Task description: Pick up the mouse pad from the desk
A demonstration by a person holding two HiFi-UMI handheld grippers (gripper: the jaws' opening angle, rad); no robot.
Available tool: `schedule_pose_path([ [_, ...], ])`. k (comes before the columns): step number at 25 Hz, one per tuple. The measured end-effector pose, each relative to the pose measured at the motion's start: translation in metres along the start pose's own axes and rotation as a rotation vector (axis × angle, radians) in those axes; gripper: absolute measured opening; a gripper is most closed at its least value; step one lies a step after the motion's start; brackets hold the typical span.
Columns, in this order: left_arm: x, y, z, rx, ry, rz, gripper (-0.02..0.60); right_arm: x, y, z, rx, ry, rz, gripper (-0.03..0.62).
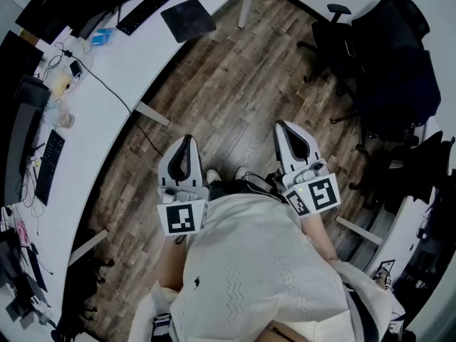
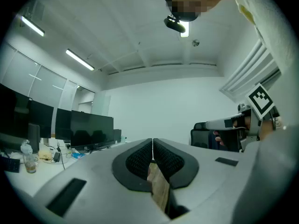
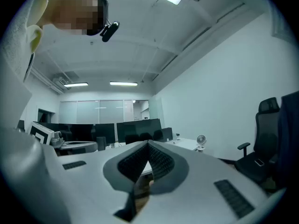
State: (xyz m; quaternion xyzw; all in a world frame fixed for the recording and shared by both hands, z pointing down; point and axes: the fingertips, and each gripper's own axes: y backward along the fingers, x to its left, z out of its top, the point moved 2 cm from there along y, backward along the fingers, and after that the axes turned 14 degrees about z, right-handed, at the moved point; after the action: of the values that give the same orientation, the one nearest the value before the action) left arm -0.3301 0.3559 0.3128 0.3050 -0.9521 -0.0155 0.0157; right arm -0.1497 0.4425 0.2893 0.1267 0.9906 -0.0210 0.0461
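The dark square mouse pad (image 1: pixel 188 18) lies on the curved white desk (image 1: pixel 128 70), just beside the black keyboard (image 1: pixel 151 6). The left tool (image 1: pixel 187 141) and right tool (image 1: pixel 285 127), each pressed together and empty, hover well apart from that keyboard, seemingly readied for the approach.

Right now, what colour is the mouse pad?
The mouse pad is dark grey, clearest in the head view.

White curved desk (image 1: pixel 142 48): dark mouse pad (image 1: pixel 188 18), keyboard (image 1: pixel 151 6), cable (image 1: pixel 107 87).
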Motion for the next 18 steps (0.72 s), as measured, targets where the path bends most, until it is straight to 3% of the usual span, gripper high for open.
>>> schedule_pose_path([
  [10,0.017,0.025,0.001,-0.017,0.009,0.028,0.018,0.032,-0.005,-0.012,-0.003,-0.013,0.049,0.0],
  [18,0.042,0.035,-0.003,-0.03,0.012,0.037,0.02,0.058,-0.023,-0.011,0.004,0.036,0.072,0.0],
])
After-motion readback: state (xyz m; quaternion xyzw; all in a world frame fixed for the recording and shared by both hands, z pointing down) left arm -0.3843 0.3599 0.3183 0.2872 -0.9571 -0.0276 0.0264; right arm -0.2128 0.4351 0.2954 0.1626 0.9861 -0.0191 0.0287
